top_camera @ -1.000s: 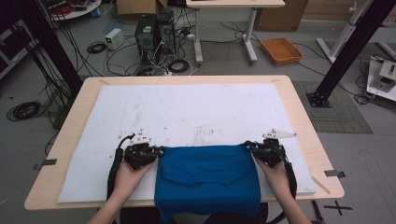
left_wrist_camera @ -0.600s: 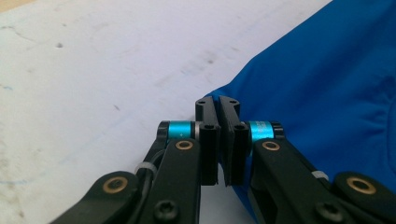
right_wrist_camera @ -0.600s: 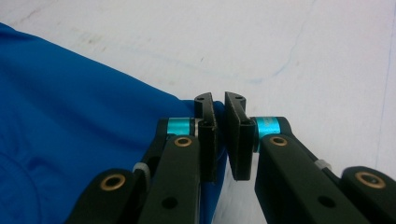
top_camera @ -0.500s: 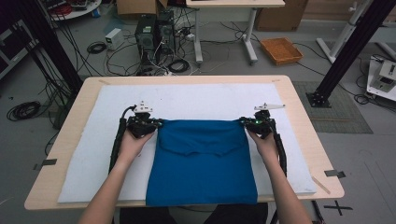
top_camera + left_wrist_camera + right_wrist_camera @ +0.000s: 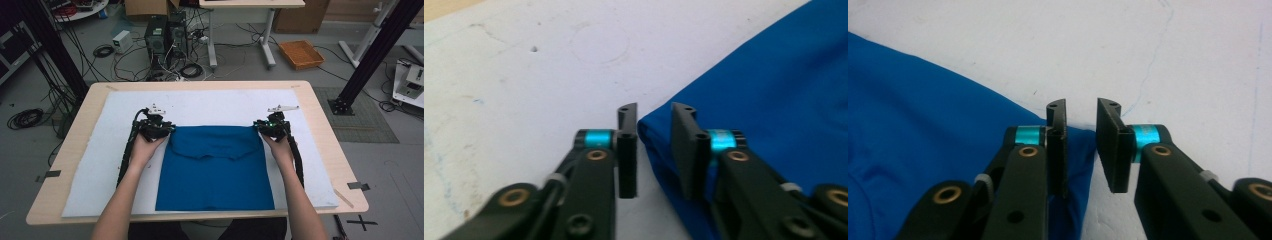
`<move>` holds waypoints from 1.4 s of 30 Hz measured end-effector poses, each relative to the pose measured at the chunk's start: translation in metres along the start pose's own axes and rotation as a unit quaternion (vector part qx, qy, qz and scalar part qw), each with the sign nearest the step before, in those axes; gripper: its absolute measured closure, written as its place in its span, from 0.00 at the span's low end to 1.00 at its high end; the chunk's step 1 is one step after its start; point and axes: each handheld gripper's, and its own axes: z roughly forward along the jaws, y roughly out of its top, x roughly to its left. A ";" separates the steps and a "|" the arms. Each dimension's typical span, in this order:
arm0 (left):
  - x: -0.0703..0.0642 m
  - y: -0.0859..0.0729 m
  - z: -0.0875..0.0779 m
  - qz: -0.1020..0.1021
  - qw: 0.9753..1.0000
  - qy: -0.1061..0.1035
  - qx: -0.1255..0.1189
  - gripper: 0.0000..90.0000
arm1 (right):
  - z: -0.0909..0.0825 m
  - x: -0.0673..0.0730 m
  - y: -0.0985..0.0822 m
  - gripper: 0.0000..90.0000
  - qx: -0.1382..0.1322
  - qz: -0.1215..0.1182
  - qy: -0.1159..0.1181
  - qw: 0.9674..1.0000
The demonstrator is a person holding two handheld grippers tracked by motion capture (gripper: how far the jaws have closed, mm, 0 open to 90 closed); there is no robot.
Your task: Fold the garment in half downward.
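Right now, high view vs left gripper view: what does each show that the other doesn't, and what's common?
High view: the whole blue cloth spread flat on the white mat, both hands, the right gripper at the cloth's far right corner, and the orange tray on the floor beyond the table.

Left gripper view: the gap between the left gripper jaws, which have just been opening, with the cloth corner lying between them, not pinched.

Both: the blue cloth, the white mat, and the left gripper at the cloth's far left corner.
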 end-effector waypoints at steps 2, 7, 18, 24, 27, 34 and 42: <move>0.000 0.000 -0.007 -0.011 1.000 -0.002 -0.011 0.70 | -0.004 -0.001 0.000 0.77 -0.005 0.002 0.001 1.000; -0.008 0.001 -0.029 -0.018 1.000 -0.015 -0.007 0.60 | -0.020 0.002 -0.001 0.68 -0.011 0.011 0.000 1.000; -0.032 -0.040 -0.040 -0.117 0.990 -0.077 0.002 0.60 | -0.061 0.024 -0.022 0.67 -0.053 0.022 0.017 0.998; -0.030 -0.042 -0.034 -0.140 0.987 -0.078 0.004 0.61 | -0.063 0.028 -0.033 0.67 -0.060 0.027 0.029 0.997; -0.032 -0.043 -0.031 -0.140 0.987 -0.079 0.008 0.63 | -0.060 0.026 -0.038 0.67 -0.055 0.036 0.030 0.997; -0.037 -0.041 -0.025 -0.135 0.988 -0.071 0.013 0.65 | -0.055 0.024 -0.043 0.67 -0.044 0.041 0.029 0.998; -0.039 -0.041 -0.023 -0.124 0.990 -0.072 0.013 0.88 | -0.052 0.022 -0.047 0.70 -0.028 0.057 0.033 0.997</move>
